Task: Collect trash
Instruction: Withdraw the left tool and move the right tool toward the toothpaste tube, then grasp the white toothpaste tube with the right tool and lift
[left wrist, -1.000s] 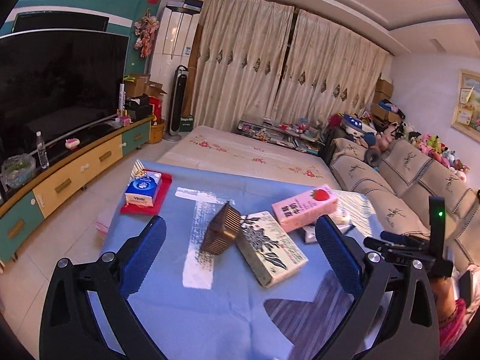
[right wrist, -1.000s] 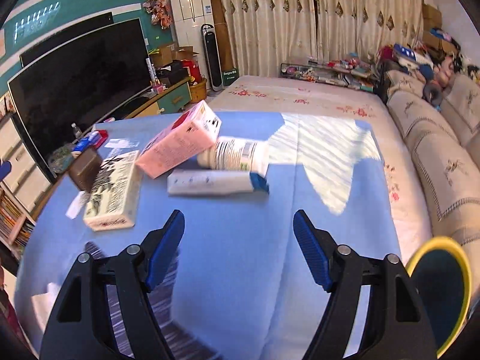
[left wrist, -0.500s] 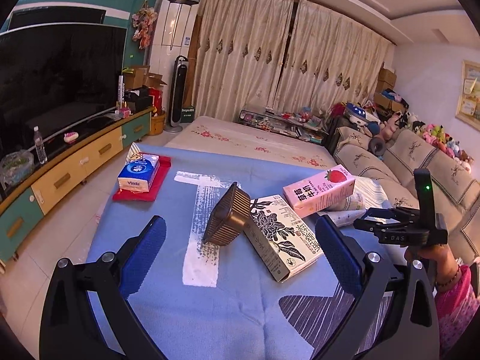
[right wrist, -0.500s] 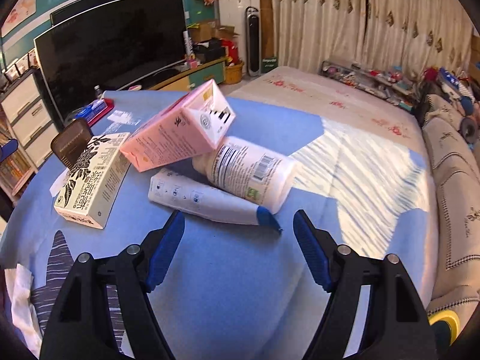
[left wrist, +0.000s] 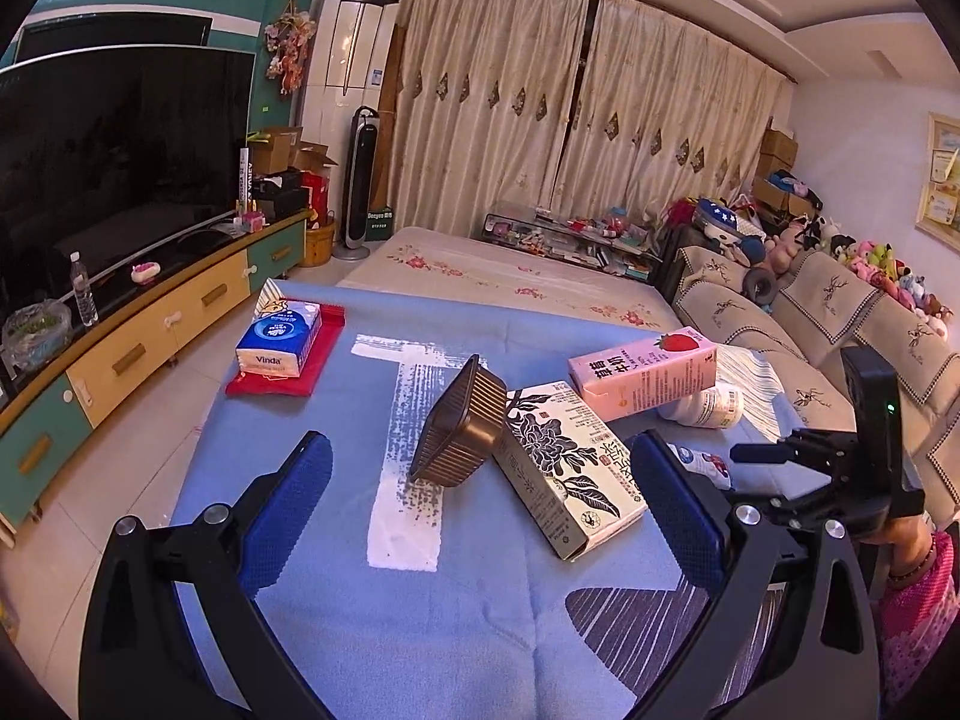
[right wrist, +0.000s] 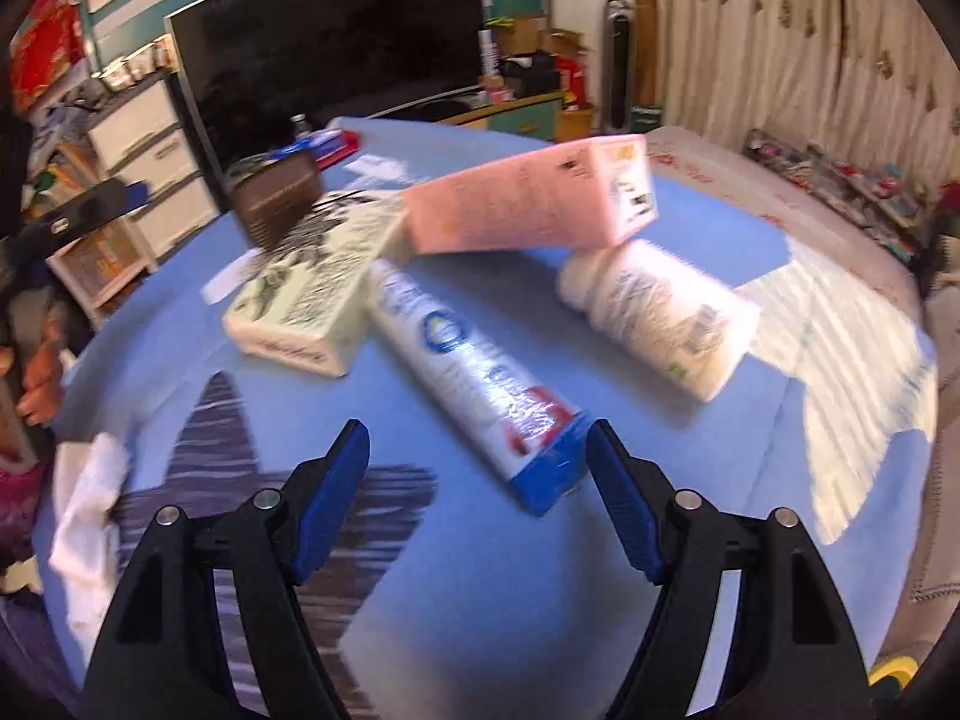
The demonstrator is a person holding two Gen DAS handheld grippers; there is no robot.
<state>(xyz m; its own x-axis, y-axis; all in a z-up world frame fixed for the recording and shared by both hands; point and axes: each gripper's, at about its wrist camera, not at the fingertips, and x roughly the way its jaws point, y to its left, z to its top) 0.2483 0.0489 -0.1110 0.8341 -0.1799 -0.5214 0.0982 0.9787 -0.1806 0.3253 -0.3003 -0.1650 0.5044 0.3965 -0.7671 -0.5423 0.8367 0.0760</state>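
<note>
Trash lies on the blue tablecloth [left wrist: 456, 630]: a brown ribbed plastic tray [left wrist: 459, 441] tipped on edge, a floral carton [left wrist: 567, 468], a pink strawberry milk carton [left wrist: 645, 372] resting on a white bottle [left wrist: 708, 408]. In the right wrist view a white and blue tube [right wrist: 474, 384] lies just ahead, beside the floral carton [right wrist: 306, 306], the pink carton [right wrist: 534, 204] and the white bottle [right wrist: 660, 318]. My left gripper [left wrist: 480, 510] is open and empty above the cloth. My right gripper [right wrist: 477, 498] is open and empty, its fingers close to the tube's blue end; it also shows in the left wrist view [left wrist: 840, 480].
A blue tissue pack [left wrist: 279, 339] on a red cloth lies at the table's far left. A white crumpled tissue [right wrist: 84, 516] lies at the near left edge. A TV [left wrist: 108, 162] on a cabinet stands left, a sofa [left wrist: 840, 324] right. A yellow rim [right wrist: 894, 669] shows bottom right.
Both grippers moved in closer to the trash. The right gripper swung left and down toward the tube, which now lies lengthwise toward it. Both stay open.
</note>
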